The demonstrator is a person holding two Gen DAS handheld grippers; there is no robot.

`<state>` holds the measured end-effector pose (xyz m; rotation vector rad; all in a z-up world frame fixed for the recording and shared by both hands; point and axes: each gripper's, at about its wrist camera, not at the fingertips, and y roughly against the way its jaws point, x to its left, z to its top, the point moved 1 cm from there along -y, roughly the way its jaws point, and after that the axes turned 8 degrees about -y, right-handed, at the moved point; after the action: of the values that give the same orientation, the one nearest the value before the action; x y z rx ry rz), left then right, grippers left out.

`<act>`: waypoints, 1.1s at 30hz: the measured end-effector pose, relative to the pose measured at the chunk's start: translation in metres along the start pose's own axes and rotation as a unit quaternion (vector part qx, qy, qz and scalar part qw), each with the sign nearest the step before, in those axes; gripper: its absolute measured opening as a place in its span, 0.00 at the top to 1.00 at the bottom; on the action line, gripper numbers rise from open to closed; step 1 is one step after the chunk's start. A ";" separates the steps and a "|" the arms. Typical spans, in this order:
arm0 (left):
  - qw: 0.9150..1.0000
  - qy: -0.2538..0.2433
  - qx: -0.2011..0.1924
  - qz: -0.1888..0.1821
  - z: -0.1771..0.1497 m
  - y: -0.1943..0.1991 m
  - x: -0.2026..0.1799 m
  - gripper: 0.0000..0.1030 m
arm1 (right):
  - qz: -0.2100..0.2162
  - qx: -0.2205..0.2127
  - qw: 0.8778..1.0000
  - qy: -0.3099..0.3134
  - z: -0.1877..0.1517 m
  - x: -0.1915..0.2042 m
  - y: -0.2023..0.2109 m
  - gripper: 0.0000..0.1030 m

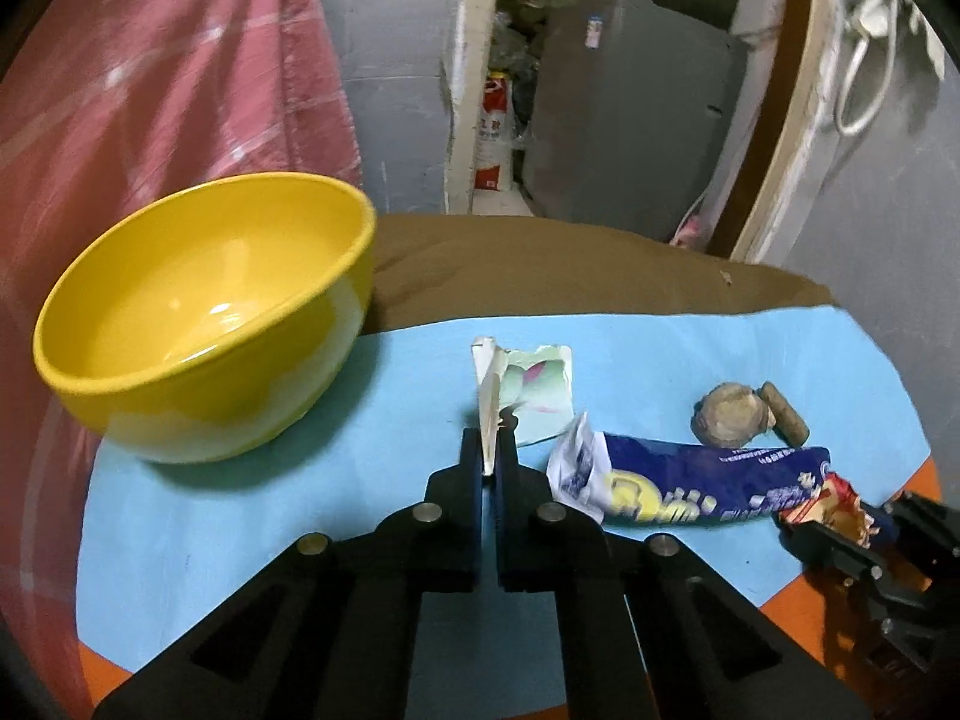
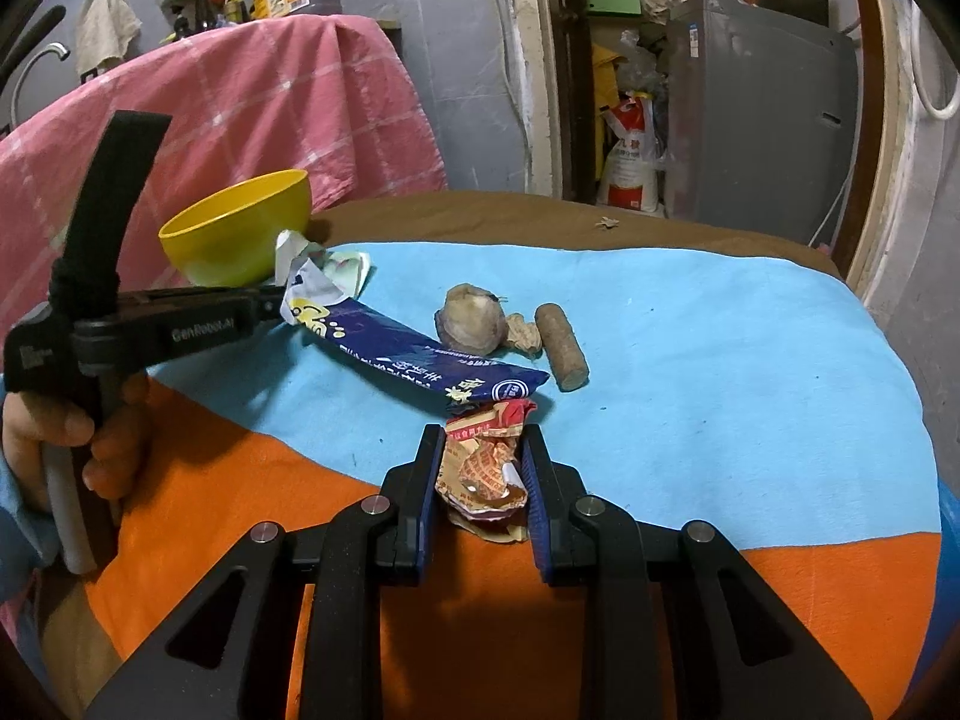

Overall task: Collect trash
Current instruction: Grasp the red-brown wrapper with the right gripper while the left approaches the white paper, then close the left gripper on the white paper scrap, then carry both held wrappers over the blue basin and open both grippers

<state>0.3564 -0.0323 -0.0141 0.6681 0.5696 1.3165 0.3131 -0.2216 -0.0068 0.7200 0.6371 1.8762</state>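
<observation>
Nothing is seen yet inside the glossy yellow round bowl [image 1: 204,318], so the collecting is judged barely begun. A pale, folded scrap of printed paper [image 1: 522,396] is pinched at its edge by the left tool [image 1: 490,450], jaws pressed together on it, just beside the bowl on the blue cloth of the bench [image 1: 252,540]. A crumpled red-and-orange foil wrapper [image 2: 486,480] is clamped in the right tool [image 2: 480,468]. A long dark-blue snack packet [image 2: 414,354], a brown shell-like lump [image 2: 471,324] and a short brown cork-like cylinder [image 2: 561,348] are left lying on the cloth.
</observation>
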 end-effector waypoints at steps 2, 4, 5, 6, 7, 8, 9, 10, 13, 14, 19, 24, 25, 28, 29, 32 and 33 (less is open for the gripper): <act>1.000 0.006 -0.003 0.000 0.000 0.003 0.003 0.98 | 0.001 -0.001 1.000 0.002 -0.001 0.001 0.001 0.78; 1.000 0.012 -0.009 0.001 -0.002 0.007 0.005 0.99 | 0.003 -0.002 1.000 0.002 -0.003 0.000 0.002 0.79; 1.000 0.015 -0.013 0.002 -0.003 0.011 0.005 0.99 | 0.004 -0.005 1.000 0.001 -0.004 -0.001 0.003 0.79; 1.000 0.017 -0.015 0.002 -0.003 0.012 0.006 0.99 | 0.007 -0.008 1.000 0.000 -0.005 -0.001 0.004 0.79; 1.000 0.020 -0.018 0.002 -0.006 0.015 0.007 0.99 | 0.009 -0.009 1.000 -0.002 -0.007 -0.001 0.005 0.79; 1.000 0.022 -0.020 0.002 -0.008 0.018 0.007 0.99 | 0.011 -0.010 1.000 -0.002 -0.008 -0.003 0.006 0.79; 0.999 0.024 -0.023 0.003 -0.012 0.021 0.006 0.99 | 0.013 -0.012 1.000 -0.004 -0.009 -0.003 0.008 0.80; 0.999 0.027 -0.025 0.003 -0.015 0.024 0.006 0.99 | 0.016 -0.014 1.000 -0.005 -0.011 -0.004 0.009 0.80; 0.999 0.037 -0.039 0.002 -0.025 0.039 0.007 0.99 | 0.025 -0.018 1.000 -0.008 -0.014 -0.008 0.012 0.80; 0.998 0.038 -0.044 0.003 -0.028 0.044 0.006 0.99 | 0.028 -0.019 0.999 -0.011 -0.016 -0.008 0.014 0.80; 0.997 0.024 -0.074 0.009 -0.042 0.071 -0.003 0.99 | 0.032 -0.029 0.999 -0.014 -0.023 -0.010 0.023 0.80; 0.993 0.010 -0.115 0.021 -0.055 0.095 -0.012 0.99 | 0.029 -0.065 0.997 0.002 -0.029 -0.004 0.041 0.80; 0.992 0.006 -0.124 0.024 -0.057 0.100 -0.016 0.99 | 0.028 -0.076 0.997 0.005 -0.030 -0.003 0.046 0.80; 0.989 -0.006 -0.148 0.029 -0.062 0.111 -0.029 0.99 | 0.023 -0.113 0.993 0.014 -0.031 -0.003 0.061 0.80; 0.987 -0.011 -0.155 0.029 -0.062 0.113 -0.032 0.99 | 0.021 -0.128 0.991 0.015 -0.031 -0.003 0.067 0.80; 0.983 -0.027 -0.183 0.018 -0.058 0.123 -0.052 0.99 | 0.019 -0.183 0.983 0.014 -0.029 -0.006 0.089 0.80; 0.981 -0.030 -0.189 0.013 -0.054 0.125 -0.057 0.99 | 0.016 -0.201 0.979 0.013 -0.029 -0.008 0.097 0.80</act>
<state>0.2235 -0.0667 0.0391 0.4007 0.2505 1.3763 0.2362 -0.2686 0.0394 0.4432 0.2469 1.9662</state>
